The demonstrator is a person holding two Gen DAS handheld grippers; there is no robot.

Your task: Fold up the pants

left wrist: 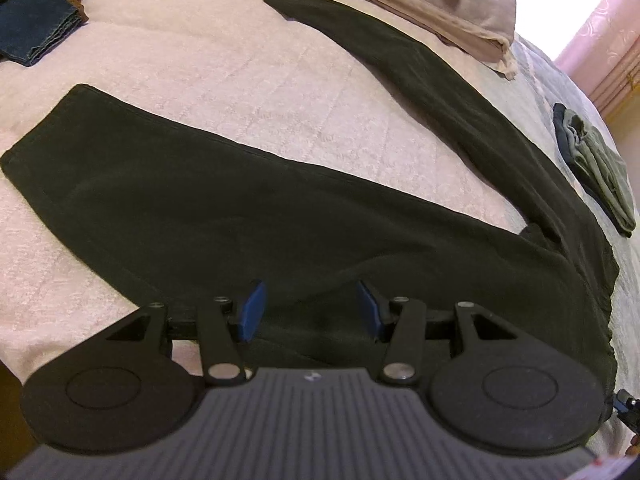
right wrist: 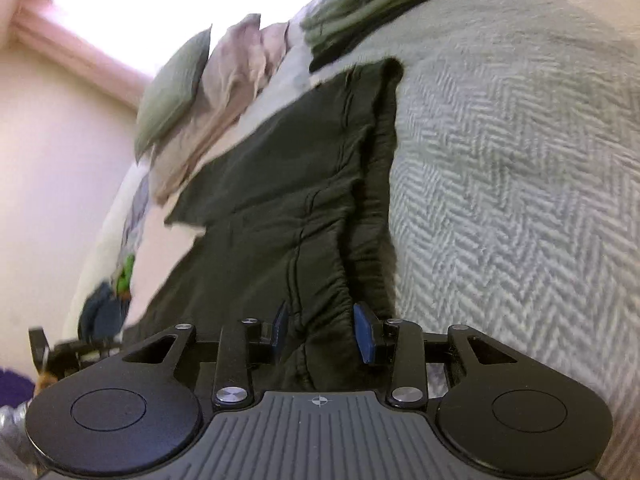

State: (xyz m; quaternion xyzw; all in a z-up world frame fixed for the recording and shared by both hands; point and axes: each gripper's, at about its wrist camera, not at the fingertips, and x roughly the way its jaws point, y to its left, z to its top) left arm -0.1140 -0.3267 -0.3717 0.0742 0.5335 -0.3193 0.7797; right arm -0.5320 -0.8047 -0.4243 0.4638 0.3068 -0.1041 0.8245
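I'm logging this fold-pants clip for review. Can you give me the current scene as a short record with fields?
surface: bed with pink blanket and grey herringbone blanket
garment: black pants laid flat, legs spread apart in a V
left gripper: open, over the near leg's edge
right gripper: open, jaws either side of the gathered waistband
fold progress: none visible yet
other items: folded jeans, beige bedding, folded olive garment

Matt black cloth pants (left wrist: 248,216) on a rough woven bedspread (right wrist: 520,184).
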